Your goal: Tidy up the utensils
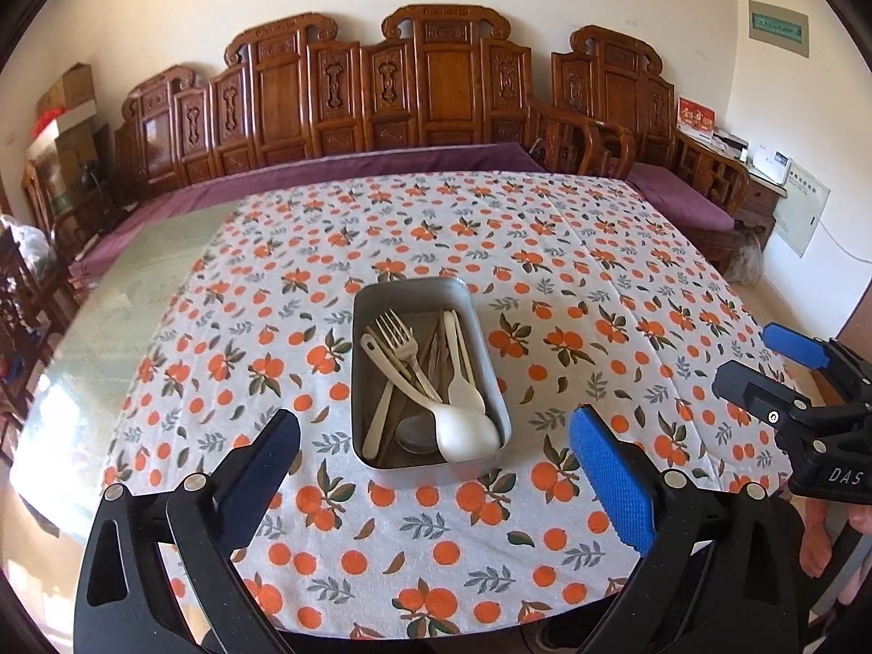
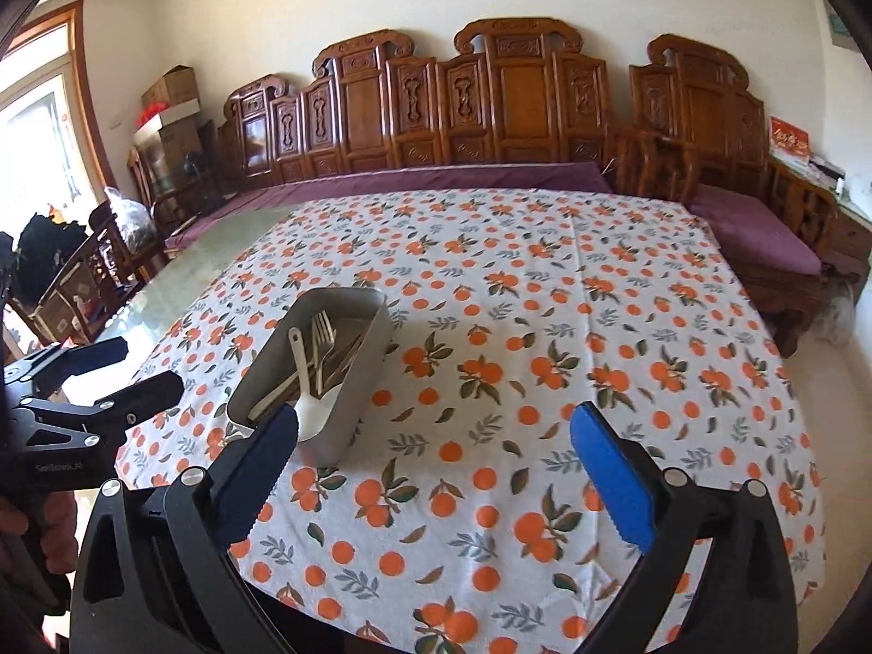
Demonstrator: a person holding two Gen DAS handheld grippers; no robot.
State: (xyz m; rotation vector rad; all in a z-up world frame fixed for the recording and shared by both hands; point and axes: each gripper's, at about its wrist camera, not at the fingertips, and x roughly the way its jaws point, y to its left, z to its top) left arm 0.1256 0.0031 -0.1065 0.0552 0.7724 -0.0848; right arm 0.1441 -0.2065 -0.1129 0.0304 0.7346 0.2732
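Observation:
A grey metal tin (image 1: 359, 359) stands on the orange-print tablecloth (image 1: 572, 283), holding a metal fork (image 1: 400, 338), a white spoon (image 1: 463, 430), cream spoons and several other utensils. My left gripper (image 1: 436, 436) hangs open just before the tin's near end, nothing between its blue pads (image 1: 610, 479). My right gripper (image 1: 763, 365) shows at the far right, open. In the right wrist view the tin (image 2: 354, 398) lies to the left, and my right gripper (image 2: 436, 436) stands wide open over bare cloth (image 2: 518, 283). The left gripper (image 2: 136, 365) shows at the left edge.
A carved wooden bench (image 1: 436, 92) with purple cushions runs behind the table. Bare glass tabletop (image 1: 136, 283) lies left of the cloth. Cardboard boxes (image 1: 65, 98) are stacked at far left, wooden chairs (image 2: 82, 283) beside the table. A person's hand (image 2: 32, 534) holds the left gripper.

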